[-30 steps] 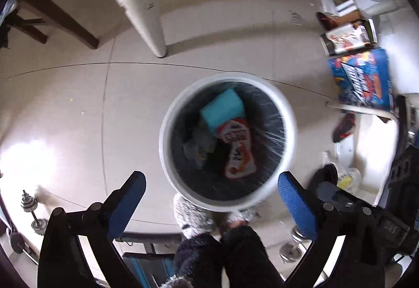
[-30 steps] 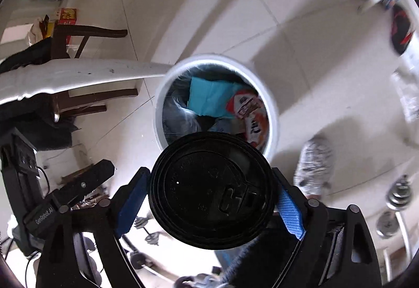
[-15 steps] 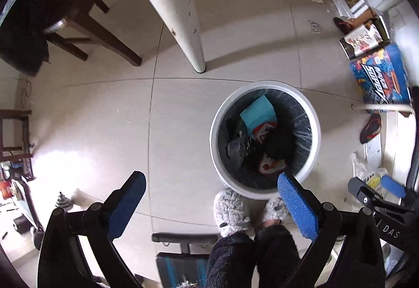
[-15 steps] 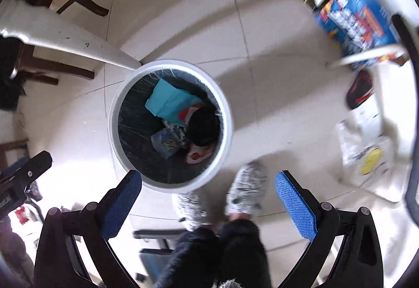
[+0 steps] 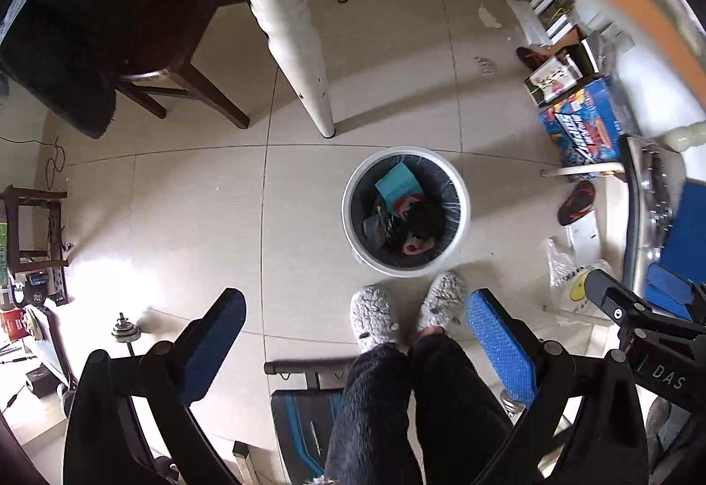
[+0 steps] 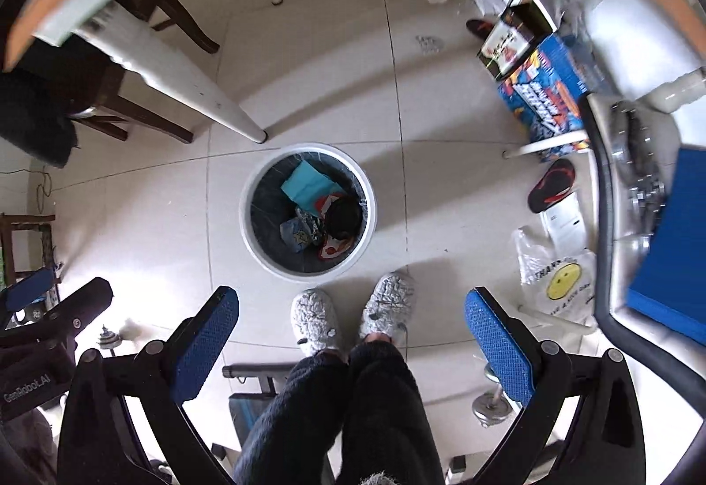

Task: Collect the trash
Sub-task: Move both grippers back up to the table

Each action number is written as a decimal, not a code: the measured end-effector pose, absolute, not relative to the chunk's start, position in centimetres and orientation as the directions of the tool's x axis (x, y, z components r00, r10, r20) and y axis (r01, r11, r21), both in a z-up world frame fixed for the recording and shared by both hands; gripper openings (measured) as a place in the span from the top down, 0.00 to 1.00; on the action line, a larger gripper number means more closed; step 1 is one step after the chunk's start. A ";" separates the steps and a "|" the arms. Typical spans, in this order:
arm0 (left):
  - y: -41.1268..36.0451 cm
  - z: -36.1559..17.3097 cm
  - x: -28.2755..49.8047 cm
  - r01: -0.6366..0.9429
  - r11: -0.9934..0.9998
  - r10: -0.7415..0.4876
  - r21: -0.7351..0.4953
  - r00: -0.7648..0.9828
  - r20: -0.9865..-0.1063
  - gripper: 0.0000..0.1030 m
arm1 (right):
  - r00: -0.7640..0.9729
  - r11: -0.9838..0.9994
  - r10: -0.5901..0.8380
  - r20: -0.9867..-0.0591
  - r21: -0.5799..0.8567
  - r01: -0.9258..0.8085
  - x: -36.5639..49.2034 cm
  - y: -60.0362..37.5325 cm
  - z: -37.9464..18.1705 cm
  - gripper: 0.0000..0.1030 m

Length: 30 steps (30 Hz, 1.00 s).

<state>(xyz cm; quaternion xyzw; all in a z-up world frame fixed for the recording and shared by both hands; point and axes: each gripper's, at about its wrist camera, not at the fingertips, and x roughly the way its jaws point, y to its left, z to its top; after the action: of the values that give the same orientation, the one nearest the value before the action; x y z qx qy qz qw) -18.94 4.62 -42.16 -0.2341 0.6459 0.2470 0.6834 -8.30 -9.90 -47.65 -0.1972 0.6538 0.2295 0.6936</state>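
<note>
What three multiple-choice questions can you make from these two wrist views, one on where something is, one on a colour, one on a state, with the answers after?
1. Where does the trash bin stand?
A. on the table
B. on the floor in front of the person's slippers
C. on a chair

2. What colour are the pads on the right gripper?
A. blue
B. red
C. yellow

3. What is between the fingers of the left gripper?
A. a black lid
B. a bottle
C. nothing, it is open

Answers: 1 B, the white rim sits on the tiles just beyond the slipper toes. 2 A, both pads show blue. 3 C, only floor and legs show between the spread fingers.
</note>
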 end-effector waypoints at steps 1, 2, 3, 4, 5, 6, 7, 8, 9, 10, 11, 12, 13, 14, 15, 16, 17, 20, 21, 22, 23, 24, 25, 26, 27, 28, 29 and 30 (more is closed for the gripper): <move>4.4 -40.9 -19.1 -0.637 0.771 0.037 -0.005 0.053 -0.998 0.00 | 0.044 0.815 0.067 -0.997 0.029 -0.579 -8.6 -10.2 -45.9 0.00; 4.2 -39.8 -19.2 -0.633 0.774 0.047 0.002 0.054 -0.997 0.00 | 0.046 0.814 0.071 -0.996 0.031 -0.580 -8.9 -10.3 -44.6 0.00; 4.1 -39.0 -19.3 -0.629 0.777 0.056 0.009 0.055 -0.997 0.00 | 0.050 0.814 0.076 -0.996 0.033 -0.580 -9.1 -10.5 -43.0 0.00; 3.9 -37.4 -19.5 -0.625 0.780 0.066 0.015 0.058 -0.996 0.00 | 0.051 0.814 0.082 -0.995 0.037 -0.580 -9.4 -10.6 -41.5 0.00; 3.8 -35.7 -19.6 -0.622 0.782 0.088 0.030 0.063 -0.994 0.00 | 0.052 0.814 0.087 -0.995 0.041 -0.580 -9.7 -10.8 -40.3 0.00; 3.7 -34.3 -19.6 -0.619 0.784 0.117 0.053 0.062 -0.991 0.00 | 0.051 0.814 0.095 -0.994 0.049 -0.578 -9.9 -10.8 -39.0 0.00; 3.7 -33.4 -19.6 -0.619 0.782 0.140 0.074 0.060 -0.988 0.00 | 0.045 0.817 0.110 -0.993 0.064 -0.573 -10.1 -11.0 -37.2 0.00; 3.6 -31.6 -19.3 -0.617 0.779 0.188 0.111 0.061 -0.980 0.00 | 0.041 0.819 0.120 -0.992 0.076 -0.569 -10.2 -11.0 -36.0 0.00; 3.7 -30.9 -19.2 -0.615 0.780 0.203 0.119 0.069 -0.977 0.00 | 0.038 0.822 0.130 -0.991 0.087 -0.563 -10.3 -10.9 -34.8 0.00; 3.7 -29.8 -18.9 -0.611 0.782 0.216 0.119 0.086 -0.973 0.00 | 0.037 0.825 0.149 -0.988 0.104 -0.555 -10.3 -10.9 -33.1 0.00; 3.9 -28.6 -18.1 -0.614 0.782 0.219 0.110 0.104 -0.970 0.00 | 0.040 0.827 0.168 -0.985 0.118 -0.549 -10.2 -10.7 -31.7 0.00; 4.2 -27.7 -17.4 -0.616 0.780 0.225 0.108 0.116 -0.967 0.00 | 0.045 0.829 0.178 -0.983 0.125 -0.545 -9.9 -10.7 -30.8 0.00; 4.4 -26.9 -16.6 -0.617 0.779 0.240 0.113 0.127 -0.963 0.00 | 0.055 0.833 0.194 -0.979 0.135 -0.537 -9.4 -10.6 -29.4 0.00; 4.6 -26.2 -15.9 -0.617 0.778 0.254 0.117 0.139 -0.957 0.00 | 0.064 0.837 0.210 -0.976 0.146 -0.527 -8.7 -10.4 -28.2 0.00; 4.7 -25.5 -15.0 -0.618 0.776 0.272 0.121 0.155 -0.950 0.00 | 0.072 0.843 0.223 -0.972 0.156 -0.515 -7.8 -10.4 -27.0 0.00; 5.0 -24.6 -13.5 -0.619 0.775 0.294 0.126 0.177 -0.939 0.00 | 0.084 0.851 0.241 -0.967 0.169 -0.497 -6.5 -10.4 -25.7 0.00; 5.2 -23.9 -12.0 -0.617 0.777 0.306 0.129 0.191 -0.933 0.00 | 0.096 0.856 0.255 -0.962 0.178 -0.486 -5.3 -10.4 -24.7 0.00; 6.4 -22.4 -7.3 -0.606 0.783 0.335 0.141 0.219 -0.916 0.00 | 0.155 0.878 0.271 -0.950 0.177 -0.445 -0.5 -10.3 -22.2 0.00; 7.0 -21.9 -5.1 -0.602 0.786 0.340 0.141 0.230 -0.912 0.00 | 0.170 0.886 0.274 -0.947 0.179 -0.429 1.2 -10.4 -21.5 0.00; 7.6 -21.6 -3.2 -0.598 0.789 0.339 0.139 0.236 -0.911 0.00 | 0.187 0.895 0.275 -0.943 0.180 -0.407 3.3 -10.6 -20.8 0.00; 7.7 -21.4 -1.8 -0.596 0.791 0.338 0.138 0.237 -0.911 0.00 | 0.201 0.905 0.274 -0.940 0.181 -0.386 5.6 -10.8 -20.2 0.00; 8.2 -21.3 0.4 -0.592 0.794 0.334 0.134 0.241 -0.911 0.00 | 0.213 0.912 0.272 -0.938 0.181 -0.369 7.9 -11.0 -19.8 0.00; 8.8 -21.2 3.2 -0.592 0.795 0.332 0.131 0.245 -0.911 0.00 | 0.227 0.921 0.269 -0.936 0.181 -0.346 11.0 -11.2 -19.3 0.00; 9.2 -21.0 5.0 -0.594 0.794 0.334 0.130 0.246 -0.910 0.00 | 0.240 0.927 0.264 -0.934 0.178 -0.329 13.4 -11.3 -18.9 0.00; 10.0 -20.9 8.5 -0.598 0.792 0.331 0.125 0.247 -0.911 0.00 | 0.253 0.934 0.257 -0.933 0.173 -0.314 16.0 -11.5 -18.5 0.00; 10.5 -20.8 11.1 -0.604 0.787 0.330 0.126 0.241 -0.913 0.00 | 0.267 0.940 0.247 -0.932 0.163 -0.299 19.6 -11.4 -18.1 0.00; 10.7 -20.5 13.0 -0.609 0.783 0.330 0.129 0.231 -0.915 0.00 | 0.274 0.944 0.239 -0.932 0.157 -0.290 22.4 -11.2 -18.0 0.00; 11.3 -20.5 16.0 -0.614 0.779 0.322 0.128 0.216 -0.922 0.00 | 0.279 0.949 0.227 -0.933 0.147 -0.279 25.2 -11.1 -17.9 0.00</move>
<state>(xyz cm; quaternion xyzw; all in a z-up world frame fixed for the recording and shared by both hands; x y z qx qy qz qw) 15.96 11.32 -20.54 -0.1336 0.5469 0.3044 0.7683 25.22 -11.14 -17.87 -0.0226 0.5791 0.1581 0.7995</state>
